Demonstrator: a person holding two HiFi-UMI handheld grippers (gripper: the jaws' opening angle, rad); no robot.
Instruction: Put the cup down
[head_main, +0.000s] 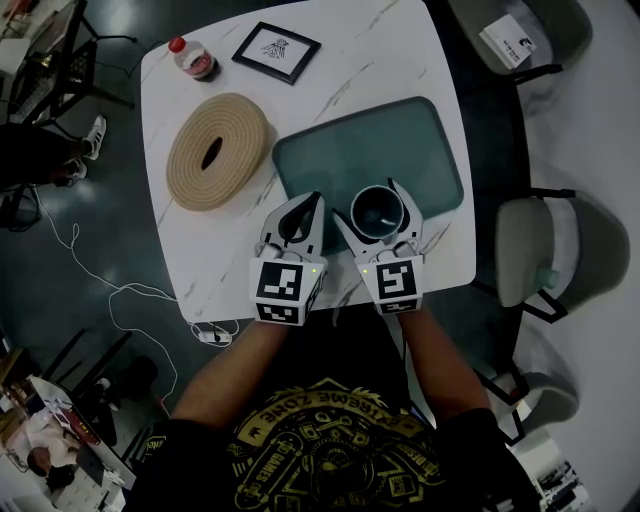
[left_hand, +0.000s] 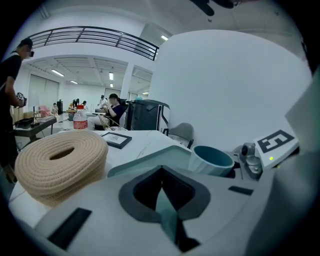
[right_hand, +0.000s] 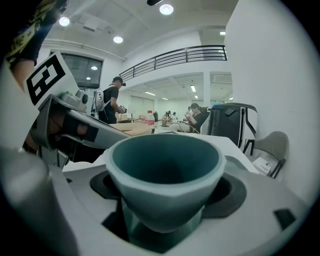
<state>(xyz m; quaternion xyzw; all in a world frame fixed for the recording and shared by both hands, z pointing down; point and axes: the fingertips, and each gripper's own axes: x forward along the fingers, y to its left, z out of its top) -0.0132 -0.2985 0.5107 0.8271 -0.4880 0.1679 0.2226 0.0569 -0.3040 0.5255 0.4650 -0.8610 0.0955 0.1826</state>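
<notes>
Teal cup (head_main: 378, 212), upright and empty, sits in the near part of the grey-green tray (head_main: 330, 160), close to the tray's front rim. The right gripper (head_main: 365, 200) has it framed, one jaw on each side. Those jaws are spread wide, and in the right gripper view the dark pads (right_hand: 234, 192) look to stand just off the cup's wall rather than squeezing it. The cup's rim is level and its mouth points straight up. Its foot is hidden down between the jaws, so contact with the tray can't be confirmed from there.

Over on the other side, the left gripper (head_main: 318, 200) hovers just beside its partner, above the tray's near left corner. Its jaws are pressed together at the tips with nothing between them. Its own view shows only a sliver of tray through the padded opening, with the cup off to the right.

The tray lies flat on the white marbled counter (head_main: 400, 60). Left of the tray rests a beige coiled rope ring (head_main: 217, 150), close to the tray's edge but apart from it. Farther back, a bottle with a red cap (head_main: 192, 60) stands near the far left corner. A black picture frame (head_main: 276, 51) lies flat beside the bottle. A grey chair (head_main: 560, 250) waits off the counter's right side.
</notes>
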